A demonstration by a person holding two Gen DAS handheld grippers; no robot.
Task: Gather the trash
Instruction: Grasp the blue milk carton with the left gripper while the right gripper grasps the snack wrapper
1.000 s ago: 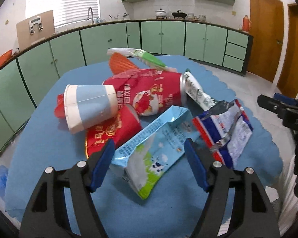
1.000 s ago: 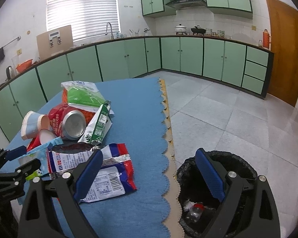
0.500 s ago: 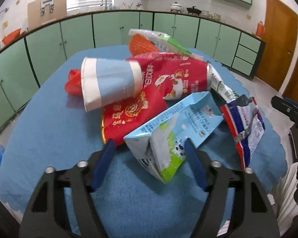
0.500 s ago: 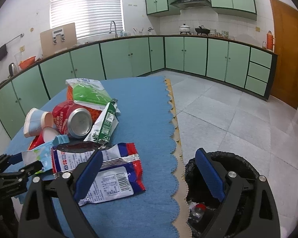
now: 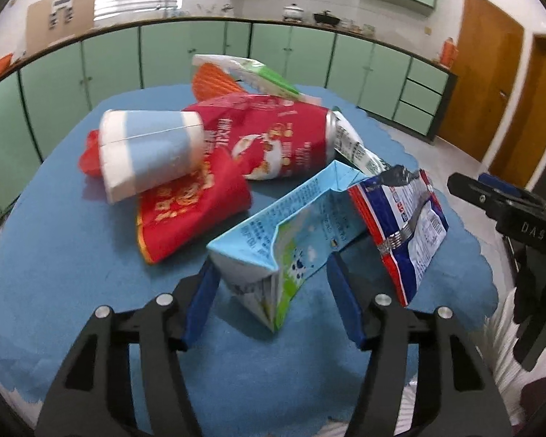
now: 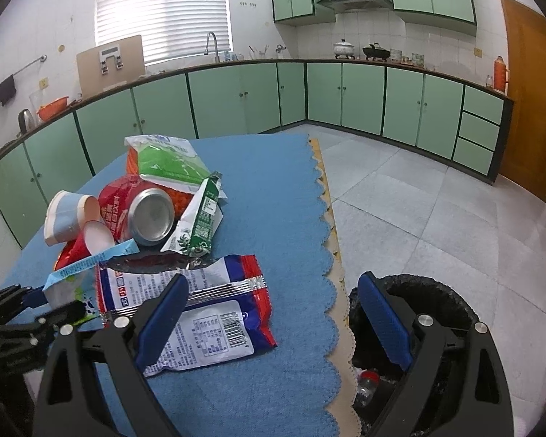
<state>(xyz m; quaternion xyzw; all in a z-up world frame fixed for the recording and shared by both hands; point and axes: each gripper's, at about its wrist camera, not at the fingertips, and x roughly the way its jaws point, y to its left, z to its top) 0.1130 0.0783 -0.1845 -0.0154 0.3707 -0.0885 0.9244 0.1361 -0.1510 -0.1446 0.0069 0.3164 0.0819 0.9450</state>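
left gripper [image 5: 271, 284]: fingers [image 5: 200, 302] partly closed, pads against both sides of the crushed milk carton [image 5: 291, 233], whose near end sits between them, lifted off the blue desk [image 5: 72, 255]. the carton's far end touches the red-and-blue wrapper [image 5: 404, 218]. beyond lie a red packet [image 5: 189, 211], a paper cup [image 5: 149, 153] and a red can [image 5: 269, 138]. right gripper [image 6: 269, 317]: fingers wide apart, holding nothing, above the desk edge, with the bin [image 6: 451, 313] just beside the desk.

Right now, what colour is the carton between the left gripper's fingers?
Light blue with green and white; left wrist view shows the carton best.
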